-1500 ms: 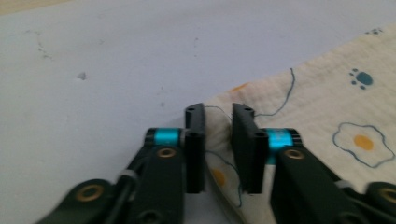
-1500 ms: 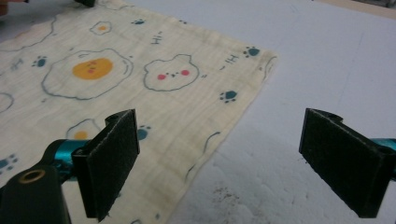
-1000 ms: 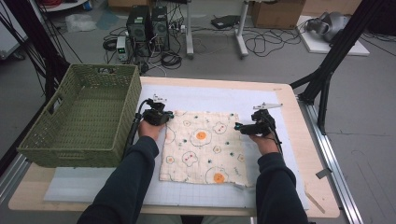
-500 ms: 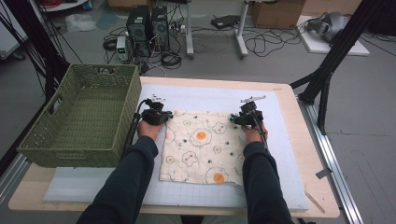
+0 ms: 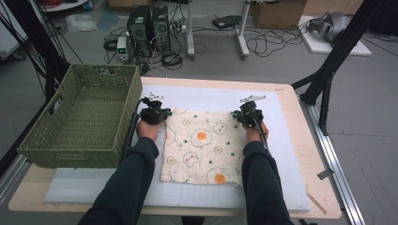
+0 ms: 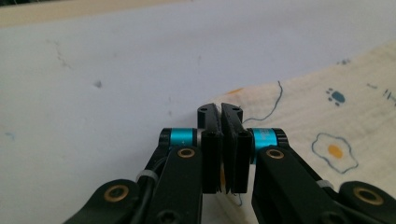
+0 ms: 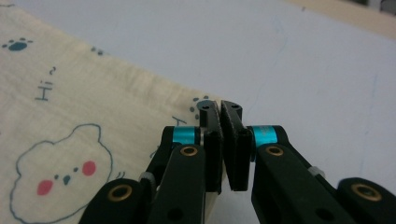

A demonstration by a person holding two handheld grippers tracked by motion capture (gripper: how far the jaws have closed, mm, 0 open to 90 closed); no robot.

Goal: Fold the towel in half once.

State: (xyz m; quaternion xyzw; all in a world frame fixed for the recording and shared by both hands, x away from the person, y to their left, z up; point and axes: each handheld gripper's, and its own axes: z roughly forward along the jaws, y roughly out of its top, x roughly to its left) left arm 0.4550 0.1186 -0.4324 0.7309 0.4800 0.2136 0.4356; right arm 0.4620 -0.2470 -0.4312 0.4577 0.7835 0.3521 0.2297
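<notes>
A cream cloth [image 5: 202, 145] printed with fried eggs and bears lies flat on the white mat [image 5: 206, 101]. My left gripper [image 5: 162, 112] is at the cloth's far left corner, its jaws pressed together on the corner of the cloth [image 6: 299, 116] in the left gripper view, where the left gripper [image 6: 220, 109] pinches the fabric edge. My right gripper [image 5: 238, 115] is at the far right corner; its jaws have just been closing and now pinch that corner of the cloth [image 7: 84, 112], the right gripper [image 7: 219, 106] holding fabric between its pads.
A green woven basket [image 5: 51, 140] stands at the left of the table, close beside my left hand. The wooden table edge [image 5: 305, 122] runs along the right. Computers, cables and stands are on the floor beyond the table.
My right gripper moved left to the cloth's far right corner and its jaws closed on it. The left gripper stayed at its corner.
</notes>
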